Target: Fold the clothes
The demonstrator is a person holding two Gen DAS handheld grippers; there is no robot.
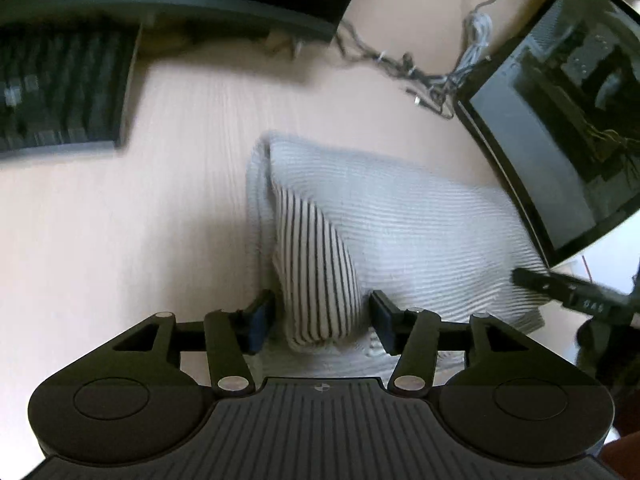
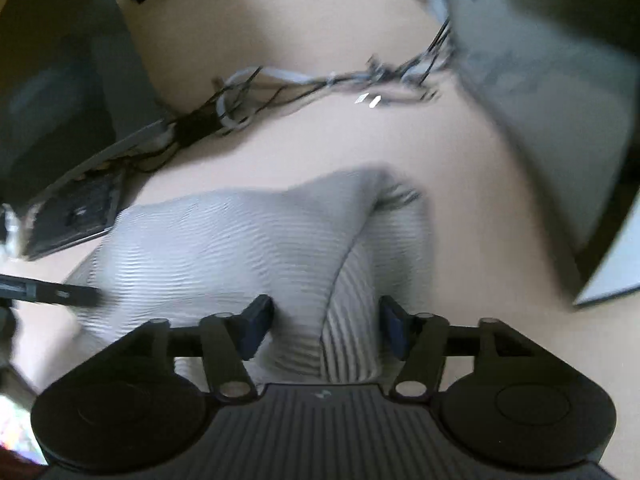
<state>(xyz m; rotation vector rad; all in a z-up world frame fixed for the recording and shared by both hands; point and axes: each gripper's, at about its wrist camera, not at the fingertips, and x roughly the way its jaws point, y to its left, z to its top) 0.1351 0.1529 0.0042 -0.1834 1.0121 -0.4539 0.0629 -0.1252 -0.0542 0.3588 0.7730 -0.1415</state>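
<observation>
Setting: office or home-office workstation. Evidence: pale wood-grain counter (image 1: pixel 208 128); black keyboard (image 1: pixel 60 92) at its far left; dark monitor (image 1: pixel 560 120) standing at an angle on the right, its screen reflecting the room; tangle of black and white cables (image 1: pixel 432 68) strewn along the back; dark stand or shelf (image 1: pixel 180 4) above the keyboard. Details blurred in the right wrist view.
</observation>
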